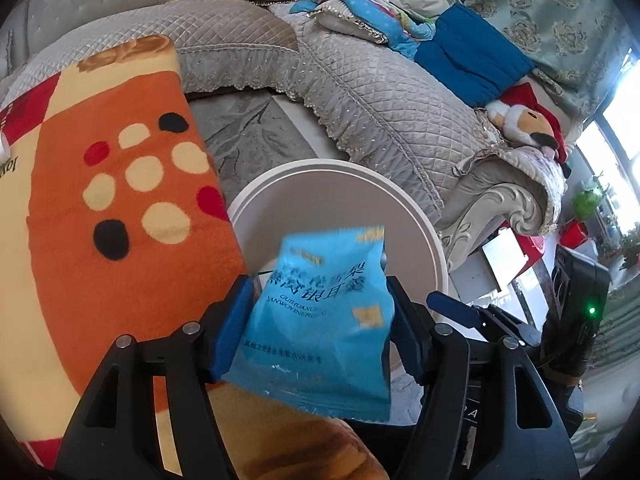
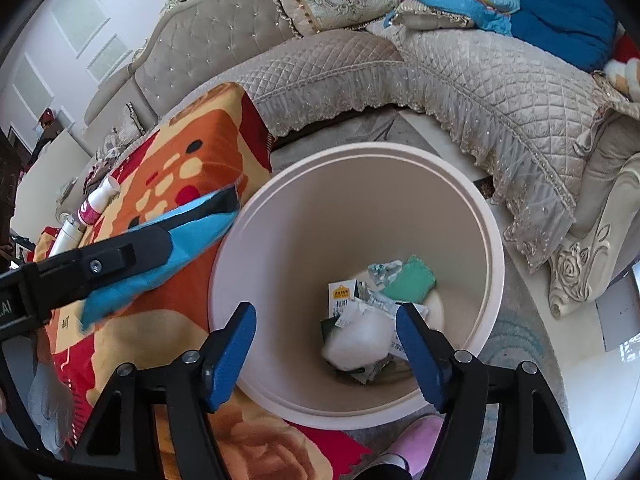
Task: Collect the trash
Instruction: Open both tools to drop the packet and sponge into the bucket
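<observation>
My left gripper [image 1: 320,292] is shut on a blue snack wrapper [image 1: 324,320] and holds it over the near rim of the round white bin [image 1: 436,240]. In the right wrist view the same wrapper [image 2: 168,256] hangs from the left gripper just left of the bin's rim [image 2: 496,264]. My right gripper [image 2: 326,320] is open and empty above the bin's mouth. Inside the bin lie crumpled wrappers, a white wad [image 2: 356,340] and a green piece [image 2: 412,280].
An orange patterned blanket [image 1: 120,200] covers the surface left of the bin, with a pink-and-white bottle [image 2: 98,202] and a white tube [image 2: 68,236] on it. A quilted beige sofa [image 1: 380,92] curves behind the bin. A pink slipper [image 2: 416,436] sits on the floor.
</observation>
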`<state>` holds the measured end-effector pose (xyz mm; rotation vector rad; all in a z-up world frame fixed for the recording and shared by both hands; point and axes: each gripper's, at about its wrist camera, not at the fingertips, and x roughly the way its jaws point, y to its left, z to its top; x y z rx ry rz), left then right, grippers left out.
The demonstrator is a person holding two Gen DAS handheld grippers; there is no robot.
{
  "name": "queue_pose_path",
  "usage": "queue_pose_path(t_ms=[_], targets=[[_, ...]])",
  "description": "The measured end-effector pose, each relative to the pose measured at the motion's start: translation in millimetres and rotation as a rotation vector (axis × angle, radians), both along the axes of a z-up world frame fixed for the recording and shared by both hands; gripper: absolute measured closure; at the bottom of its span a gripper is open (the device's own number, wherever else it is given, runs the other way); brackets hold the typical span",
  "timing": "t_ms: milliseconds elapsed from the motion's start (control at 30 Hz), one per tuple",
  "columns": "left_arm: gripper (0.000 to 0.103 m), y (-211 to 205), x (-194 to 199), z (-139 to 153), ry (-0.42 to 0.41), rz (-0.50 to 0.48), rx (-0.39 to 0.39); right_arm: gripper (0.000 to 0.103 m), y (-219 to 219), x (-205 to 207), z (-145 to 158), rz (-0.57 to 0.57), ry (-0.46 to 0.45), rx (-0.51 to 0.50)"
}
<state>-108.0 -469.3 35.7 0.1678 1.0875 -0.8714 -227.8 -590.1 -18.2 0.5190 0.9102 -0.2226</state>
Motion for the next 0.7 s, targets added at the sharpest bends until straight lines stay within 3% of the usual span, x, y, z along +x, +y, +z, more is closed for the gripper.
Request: queue_pose_path(t_ms=[367, 700], targets=[[0.036, 5, -2, 10, -0.006, 0.009, -0.036, 0.033, 5, -14, 6, -0.009, -0.009, 0.0], [0.036, 28, -10, 20, -0.089, 0.054, -0.046, 0.033, 22, -16, 22, -0.004, -0.045, -0.046]])
